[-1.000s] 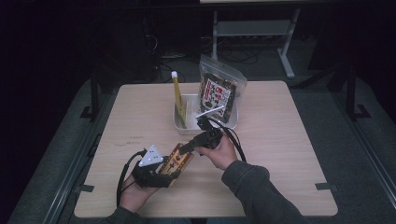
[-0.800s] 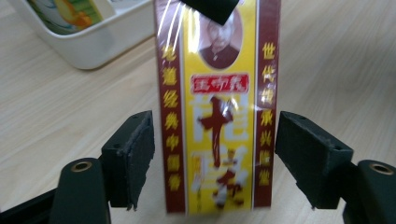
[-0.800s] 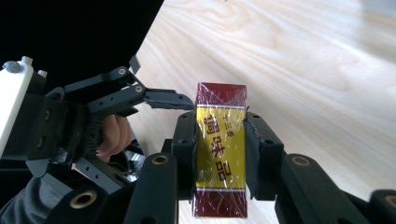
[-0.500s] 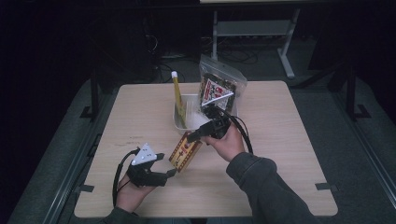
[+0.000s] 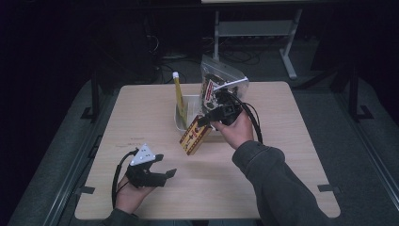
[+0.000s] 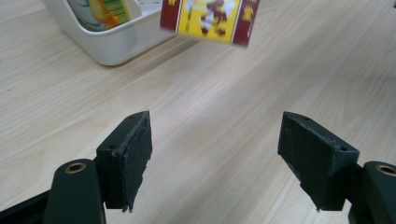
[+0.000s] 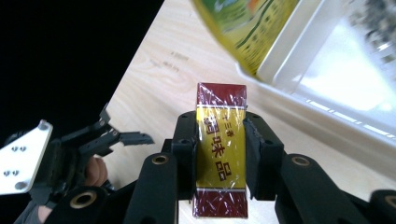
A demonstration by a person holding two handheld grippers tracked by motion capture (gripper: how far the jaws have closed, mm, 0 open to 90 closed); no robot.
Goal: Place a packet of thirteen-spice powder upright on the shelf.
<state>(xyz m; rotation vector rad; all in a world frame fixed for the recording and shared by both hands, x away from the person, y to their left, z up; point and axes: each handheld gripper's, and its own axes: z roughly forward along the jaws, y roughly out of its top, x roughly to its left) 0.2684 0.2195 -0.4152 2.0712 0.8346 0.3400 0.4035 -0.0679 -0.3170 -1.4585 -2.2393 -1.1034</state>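
A red and yellow box (image 5: 194,135) hangs tilted above the table, just in front of the white bin (image 5: 184,123). My right gripper (image 5: 203,123) is shut on its upper end. In the right gripper view both pads (image 7: 187,140) press the box (image 7: 220,154) on its narrow sides. My left gripper (image 5: 165,165) rests low at the front left with its jaws wide apart; they have just been opening and hold nothing. In the left gripper view bare table lies between the jaws of the left gripper (image 6: 217,140), and the box (image 6: 210,18) floats blurred at the top.
A tall yellow-green packet (image 5: 179,94) stands in the white bin (image 6: 107,42). A clear bag of snacks (image 5: 221,82) leans at the bin's far right. The table edge (image 5: 207,217) runs close behind my left hand.
The left gripper has let go of the box's lower end and opened. The right gripper has lifted the box up and away toward the bin.
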